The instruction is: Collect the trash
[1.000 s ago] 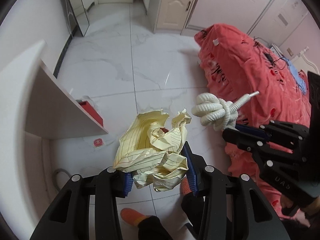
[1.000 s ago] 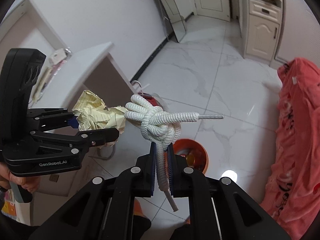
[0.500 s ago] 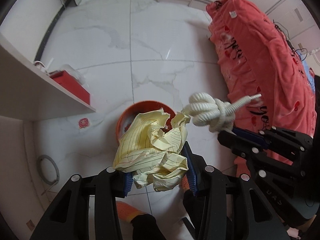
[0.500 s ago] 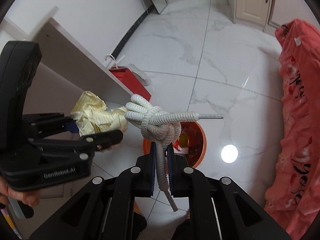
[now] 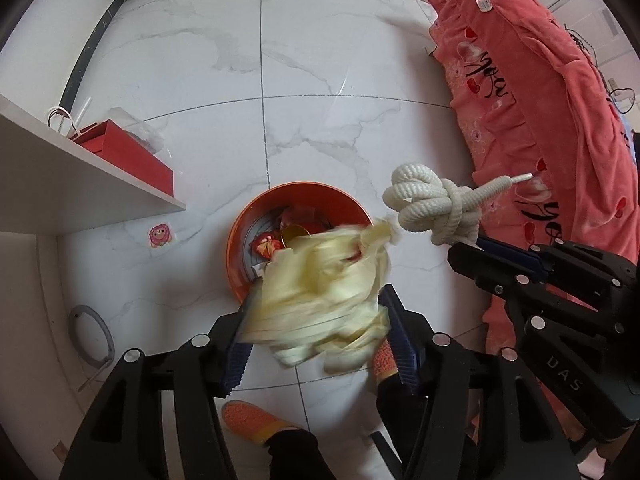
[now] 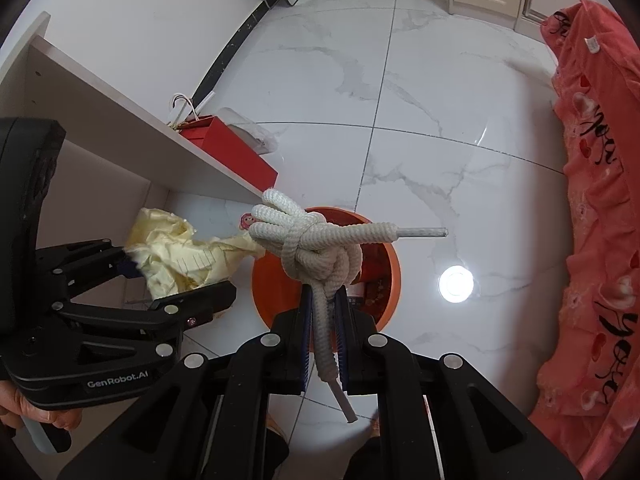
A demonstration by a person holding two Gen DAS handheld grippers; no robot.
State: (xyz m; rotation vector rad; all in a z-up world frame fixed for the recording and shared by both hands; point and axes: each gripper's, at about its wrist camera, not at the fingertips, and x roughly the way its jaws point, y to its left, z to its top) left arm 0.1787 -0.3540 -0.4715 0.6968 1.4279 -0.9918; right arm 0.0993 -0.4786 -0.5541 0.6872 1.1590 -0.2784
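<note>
- Left wrist view, against the earlier frame: lower and closer over the orange bin (image 5: 240, 240), now below the fingers; crumpled yellow paper (image 5: 320, 300) blurred where it was sharp.
- Left gripper (image 5: 316, 344) opening, paper between the pads but slipping free, hanging over the bin's near rim.
- Likely trouble: paper sits partly outside the rim toward the near side, so could catch the edge and tumble to the tiled floor (image 5: 320, 80); light and springy, may drift on the way.
- Count in this view: one bin with a few scraps inside, one paper wad, one knotted white rope (image 5: 432, 212), one red gift bag (image 5: 128, 156) under the shelf, one pink sticker (image 5: 161, 236) on the floor, one red blanket (image 5: 540, 100), two orange shoes.
- Right wrist view, against the earlier frame: closer to the floor too, bin larger beneath the knot.
- Right gripper (image 6: 323, 320) clamped tight on the rope's (image 6: 312, 240) tail, knot standing above the fingertips over the bin (image 6: 384, 304).
- Likely trouble: on release, stiff tail could snag between the pads, or the long end could hook the rim and tip the knot out.
- Count in this view: one rope, one bin, one paper wad (image 6: 180, 256), one red bag (image 6: 232, 152), two grippers, the left gripper (image 6: 176, 276) beside the bin.
</note>
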